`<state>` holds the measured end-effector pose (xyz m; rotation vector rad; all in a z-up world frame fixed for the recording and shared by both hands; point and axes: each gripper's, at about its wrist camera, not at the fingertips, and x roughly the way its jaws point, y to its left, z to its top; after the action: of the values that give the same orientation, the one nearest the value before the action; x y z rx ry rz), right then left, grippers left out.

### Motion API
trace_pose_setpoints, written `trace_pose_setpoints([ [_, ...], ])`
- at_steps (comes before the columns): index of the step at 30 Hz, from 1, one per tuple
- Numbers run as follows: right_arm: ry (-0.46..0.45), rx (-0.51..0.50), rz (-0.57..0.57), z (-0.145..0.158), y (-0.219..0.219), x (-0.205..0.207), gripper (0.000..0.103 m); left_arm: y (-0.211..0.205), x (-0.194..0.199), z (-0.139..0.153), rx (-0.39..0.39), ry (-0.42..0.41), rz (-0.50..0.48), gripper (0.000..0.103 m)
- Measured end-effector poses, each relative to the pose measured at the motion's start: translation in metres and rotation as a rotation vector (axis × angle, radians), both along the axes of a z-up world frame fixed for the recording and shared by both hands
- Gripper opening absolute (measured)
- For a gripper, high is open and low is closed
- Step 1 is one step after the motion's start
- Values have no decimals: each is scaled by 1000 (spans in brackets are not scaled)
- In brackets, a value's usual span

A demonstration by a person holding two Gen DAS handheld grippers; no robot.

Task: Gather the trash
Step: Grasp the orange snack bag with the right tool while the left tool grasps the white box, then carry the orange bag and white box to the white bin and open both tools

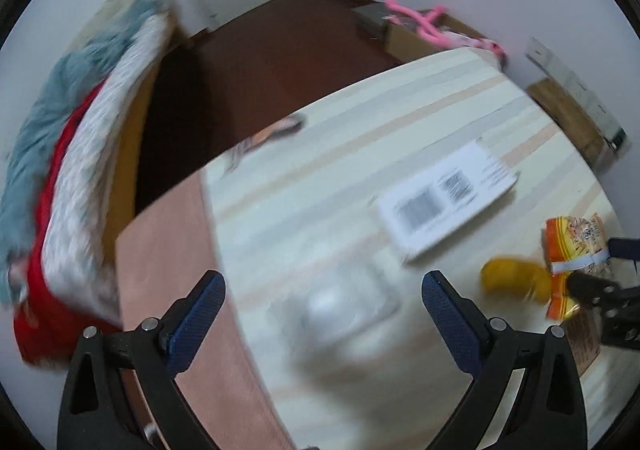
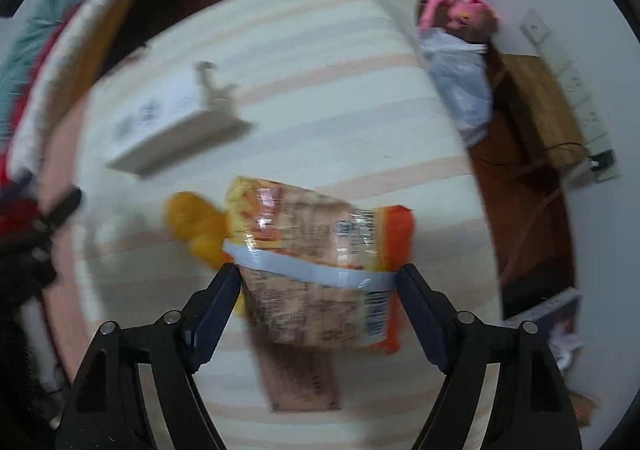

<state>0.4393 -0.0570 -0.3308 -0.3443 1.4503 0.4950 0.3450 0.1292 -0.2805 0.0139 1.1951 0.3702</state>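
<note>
Only rightward, a plastic bag (image 2: 460,90)

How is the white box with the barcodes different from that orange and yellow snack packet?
The white box is plain white with dark barcodes; the snack packet is orange and yellow with a pale band across it. The box is stiff and straight-edged; the packet is crinkled and glossy. The box lies alone; the packet sits between the right gripper's fingers. Both are over the striped table.
</note>
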Motion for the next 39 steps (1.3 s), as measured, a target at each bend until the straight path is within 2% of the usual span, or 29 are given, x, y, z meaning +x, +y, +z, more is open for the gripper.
trace_pose_setpoints([
  [1,-11,-9,-13,-1,-2,1,61,-3,8,-1,-2,7,-29,101],
  [3,-22,8,-49,2,-9,6,37,-13,26,-5,-7,27,-126,101],
  [6,-27,26,-108,7,-23,19,31,-28,46,-16,-27,78,-261,100],
  [7,-32,29,-130,8,-29,25,30,-32,54,-23,-56,107,-295,100],
  [10,-9,54,-177,6,-37,39,29,-34,69,-37,-104,137,-322,98],
  [12,-1,58,-183,6,-36,43,29,-36,75,-43,-124,141,-316,66],
  [13,1,59,-183,5,-36,43,29,-35,76,-44,-131,139,-298,64],
  [15,0,56,-175,4,-34,44,29,-38,74,-41,-170,112,-269,53],
  [17,-1,56,-170,3,-33,42,29,-38,69,-39,-184,94,-231,48],
  [21,-9,73,-166,5,-32,37,25,-37,48,-29,-174,19,-125,47],
  [26,-29,94,-148,15,-31,25,24,-30,7,-8,-161,-70,85,47],
  [31,-59,137,-117,41,-26,1,23,-25,-42,26,-147,-180,181,47],
  [39,-97,232,-23,101,-9,-64,23,-10,-145,105,-99,-363,307,47],
])
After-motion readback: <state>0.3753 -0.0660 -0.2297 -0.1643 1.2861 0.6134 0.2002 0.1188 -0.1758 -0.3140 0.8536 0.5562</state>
